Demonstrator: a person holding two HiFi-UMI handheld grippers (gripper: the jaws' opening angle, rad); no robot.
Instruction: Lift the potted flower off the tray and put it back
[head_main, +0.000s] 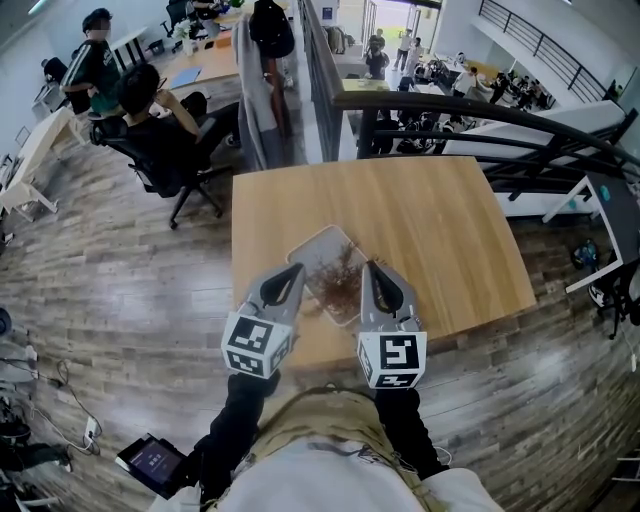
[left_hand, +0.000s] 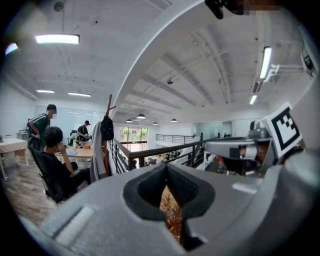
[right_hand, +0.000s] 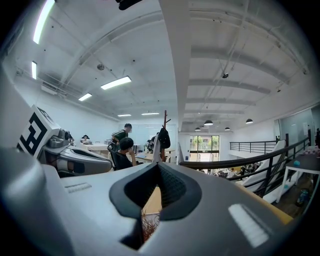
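The potted flower (head_main: 338, 272), a bushy brown dried plant, stands on a pale clear tray (head_main: 318, 243) near the front edge of the wooden table (head_main: 440, 230). My left gripper (head_main: 297, 269) hovers just left of the plant, my right gripper (head_main: 367, 267) just right of it. Both point level and away from me. In the left gripper view the jaws (left_hand: 166, 166) meet at the tip with nothing between them, and brown plant (left_hand: 172, 215) shows below. The right gripper (right_hand: 159, 165) is shut in the same way and holds nothing, with dry stems (right_hand: 146, 225) under it. The pot itself is hidden.
Beyond the table stand a coat rack (head_main: 268, 60) and a black railing (head_main: 520, 120). People sit at desks far left, with an office chair (head_main: 175, 160) near the table's left corner. A white desk (head_main: 615, 220) is at the right.
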